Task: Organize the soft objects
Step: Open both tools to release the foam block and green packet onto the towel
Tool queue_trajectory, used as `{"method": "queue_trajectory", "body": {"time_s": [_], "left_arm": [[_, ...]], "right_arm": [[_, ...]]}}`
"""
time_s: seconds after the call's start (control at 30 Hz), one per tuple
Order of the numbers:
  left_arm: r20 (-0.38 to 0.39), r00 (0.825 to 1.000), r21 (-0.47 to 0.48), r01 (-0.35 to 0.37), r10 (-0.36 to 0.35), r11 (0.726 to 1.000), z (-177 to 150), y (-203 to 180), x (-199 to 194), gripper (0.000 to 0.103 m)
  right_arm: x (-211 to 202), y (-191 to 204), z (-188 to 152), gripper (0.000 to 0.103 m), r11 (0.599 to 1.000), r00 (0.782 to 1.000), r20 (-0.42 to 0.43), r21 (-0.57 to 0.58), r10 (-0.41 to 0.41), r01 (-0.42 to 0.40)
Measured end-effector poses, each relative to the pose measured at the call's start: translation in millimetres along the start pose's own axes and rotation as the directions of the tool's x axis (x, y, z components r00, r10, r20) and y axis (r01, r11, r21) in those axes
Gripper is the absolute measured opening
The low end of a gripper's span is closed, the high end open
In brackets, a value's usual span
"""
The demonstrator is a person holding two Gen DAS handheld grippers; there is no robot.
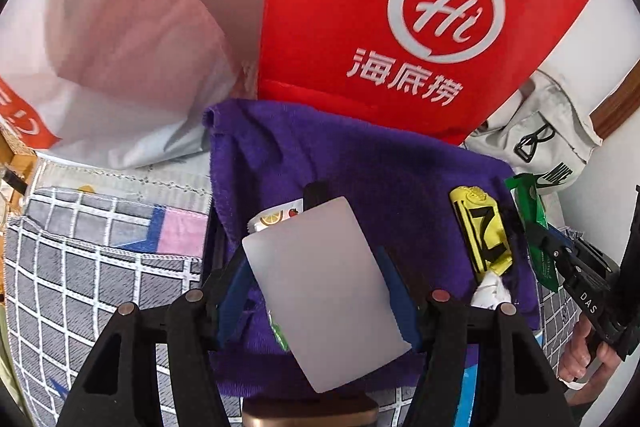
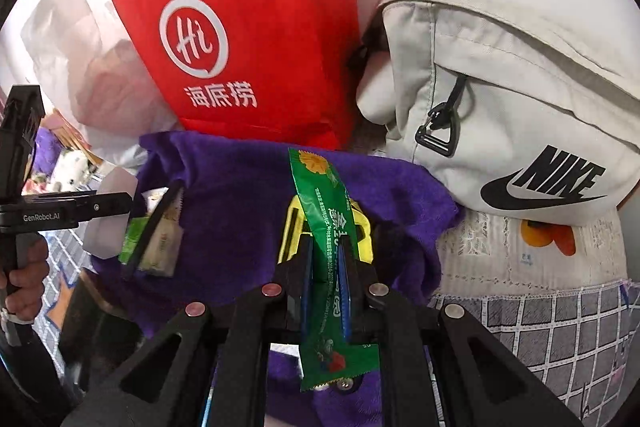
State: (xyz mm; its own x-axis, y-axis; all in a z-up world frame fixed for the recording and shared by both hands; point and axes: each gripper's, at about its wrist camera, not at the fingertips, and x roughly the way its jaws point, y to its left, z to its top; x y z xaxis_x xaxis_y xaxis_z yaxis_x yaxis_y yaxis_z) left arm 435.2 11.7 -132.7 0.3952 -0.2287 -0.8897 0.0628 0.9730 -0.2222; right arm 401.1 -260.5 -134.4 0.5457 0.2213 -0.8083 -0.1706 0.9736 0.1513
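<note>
Currently the right gripper [image 2: 326, 275] is clenched on a green snack packet [image 2: 324, 239]; both pads press its long sides, and the packet sticks out past the fingertips and back toward the camera. Directly beneath the fingertips lies a yellow packet with black marks [image 2: 362, 227], resting on a purple towel [image 2: 240, 195]. Beyond the towel a red bag with white logo [image 2: 240, 39] stands upright, and to its right a pale grey Nike bag [image 2: 512, 87] lies touching the towel's far corner.

The left gripper [image 1: 320, 267] holds a frosted translucent pouch [image 1: 324, 291] between its blue-lined fingers [image 1: 234, 291]; the jaws stand fairly wide, one on each side of the pouch. A small fruit-printed packet [image 1: 276, 217] shows just past the pouch's far edge. Under this gripper is the same purple towel, with the yellow packet off to its right. A grey checked cloth [image 1: 88, 267] covers the surface to the left. A white plastic bag [image 1: 120, 47] slumps beyond, beside the red bag. A hand [image 1: 584, 355] grips the right gripper's handle at the far right.
</note>
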Motion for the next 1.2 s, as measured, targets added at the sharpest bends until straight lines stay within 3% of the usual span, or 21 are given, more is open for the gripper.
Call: {"method": "queue_trajectory", "body": {"time_s": [0.33,0.43,0.5,0.6,0.77,1.0,1.2], "left_arm": [[-0.043,0.999,0.001,0.019,-0.019,1.0,-2,3,20,0.065],[-0.037,0.999,-0.009,0.029,-0.029,1.0,-2,3,20,0.073],[-0.022,0.999,-0.013,0.032,-0.032,0.999,-3,3,16,0.076],[-0.012,0.999,-0.012,0.042,-0.043,0.999,-4,3,9,0.08],[0.028,1.0,-0.017,0.013,-0.012,1.0,-7,3,-16,0.08],[0.137,0.991,-0.046,0.0,0.006,0.999,-25,6,-63,0.08],[0.266,0.963,-0.059,0.048,-0.031,0.997,-62,10,-108,0.08]], "right_arm": [[24,8,-4,0.019,1.0,0.998,-0.06,-0.019,0.022,-0.023],[25,9,-5,0.025,0.999,0.997,-0.064,-0.013,0.034,-0.035],[25,9,-5,0.045,0.998,0.995,-0.07,-0.006,0.068,-0.069],[17,15,-3,0.061,0.994,0.994,-0.032,-0.02,0.103,-0.104],[-6,26,-1,0.068,0.994,0.995,0.02,-0.036,0.102,-0.101],[-50,41,-11,0.068,0.995,0.99,0.103,-0.029,0.094,-0.092],[-88,47,-35,0.068,0.99,0.983,0.126,0.0,0.137,-0.138]]}}
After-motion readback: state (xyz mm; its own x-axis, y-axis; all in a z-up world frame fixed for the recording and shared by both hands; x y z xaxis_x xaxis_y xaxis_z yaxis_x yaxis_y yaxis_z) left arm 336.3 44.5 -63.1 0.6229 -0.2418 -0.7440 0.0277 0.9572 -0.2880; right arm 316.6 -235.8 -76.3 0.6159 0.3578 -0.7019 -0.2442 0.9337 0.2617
